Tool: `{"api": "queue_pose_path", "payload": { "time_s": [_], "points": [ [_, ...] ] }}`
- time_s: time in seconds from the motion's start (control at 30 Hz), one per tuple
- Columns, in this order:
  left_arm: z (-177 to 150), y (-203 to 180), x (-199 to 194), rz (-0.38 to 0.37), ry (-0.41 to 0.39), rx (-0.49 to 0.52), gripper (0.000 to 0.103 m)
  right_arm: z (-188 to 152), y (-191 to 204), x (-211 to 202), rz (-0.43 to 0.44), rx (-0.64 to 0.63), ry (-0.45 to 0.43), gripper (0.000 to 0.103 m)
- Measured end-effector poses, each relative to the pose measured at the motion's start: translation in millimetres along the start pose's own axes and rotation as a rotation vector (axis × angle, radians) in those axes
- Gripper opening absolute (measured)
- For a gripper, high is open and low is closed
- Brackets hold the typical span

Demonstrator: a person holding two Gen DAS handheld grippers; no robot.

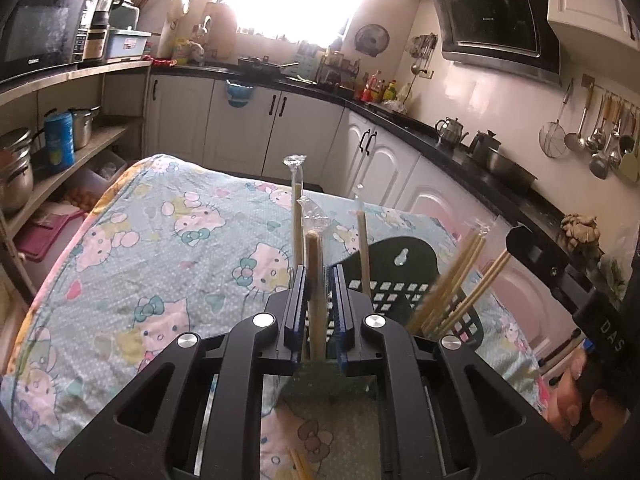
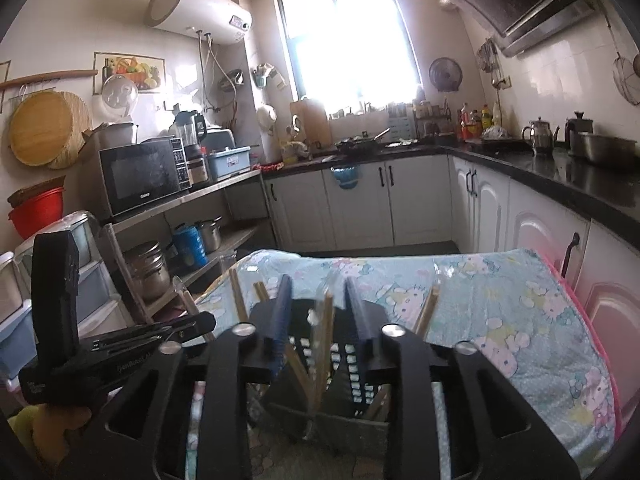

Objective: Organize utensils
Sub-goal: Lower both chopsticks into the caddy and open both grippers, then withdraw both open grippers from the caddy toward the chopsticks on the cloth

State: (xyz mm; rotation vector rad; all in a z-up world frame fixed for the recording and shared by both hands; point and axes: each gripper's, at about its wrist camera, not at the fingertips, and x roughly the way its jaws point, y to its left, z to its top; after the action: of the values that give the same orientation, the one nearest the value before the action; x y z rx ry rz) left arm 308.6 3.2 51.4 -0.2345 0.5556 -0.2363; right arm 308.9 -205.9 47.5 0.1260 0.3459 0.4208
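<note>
A dark green perforated utensil holder (image 1: 404,264) stands on the Hello Kitty tablecloth (image 1: 132,264). Several wrapped wooden utensils and chopsticks (image 1: 460,280) stand or lean in it. My left gripper (image 1: 319,280) is above the holder; a wrapped wooden handle (image 1: 315,276) stands upright between its narrowly parted blue pads, seemingly not clamped. My right gripper (image 2: 320,304) is open over the same holder (image 2: 348,364), and a pair of wrapped chopsticks (image 2: 323,344) stands loose between its fingers. The right gripper's body shows at the right in the left wrist view (image 1: 560,280).
Kitchen counter with kettles (image 1: 452,132) and a steel bowl runs along the right. Hanging ladles (image 1: 600,140) are on the wall. Shelves with pots (image 1: 16,172) and a microwave (image 2: 144,176) stand on the left. The table edge drops off beyond the cloth.
</note>
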Motion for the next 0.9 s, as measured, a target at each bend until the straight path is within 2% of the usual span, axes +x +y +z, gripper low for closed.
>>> {"api": "queue_pose_path", "payload": {
  "time_s": [0.27,0.37,0.43,0.57,0.7,0.9],
  "points": [
    [-9,-6,-16,0.008,0.011,0.004,0.015,-10,-3,-14,0.007,0.002,0.051,0.041],
    [-13,-8,-22,0.004,0.015,-0.001,0.021,-14,-5,-22,0.012,0.004,0.061,0.045],
    [-16,-10,-27,0.003,0.013,0.002,0.030,-17,-6,-28,0.010,0.002,0.062,0.048],
    [-20,-16,-35,0.001,0.003,0.010,0.040,-23,-8,-39,-0.005,-0.006,0.077,0.052],
    [-25,-21,-45,-0.011,-0.005,0.011,0.058,-31,-8,-49,-0.013,-0.009,0.089,0.056],
    [-37,-25,-58,-0.005,-0.007,0.024,0.077,-41,-11,-63,-0.033,-0.015,0.106,0.058]
  ]
}}
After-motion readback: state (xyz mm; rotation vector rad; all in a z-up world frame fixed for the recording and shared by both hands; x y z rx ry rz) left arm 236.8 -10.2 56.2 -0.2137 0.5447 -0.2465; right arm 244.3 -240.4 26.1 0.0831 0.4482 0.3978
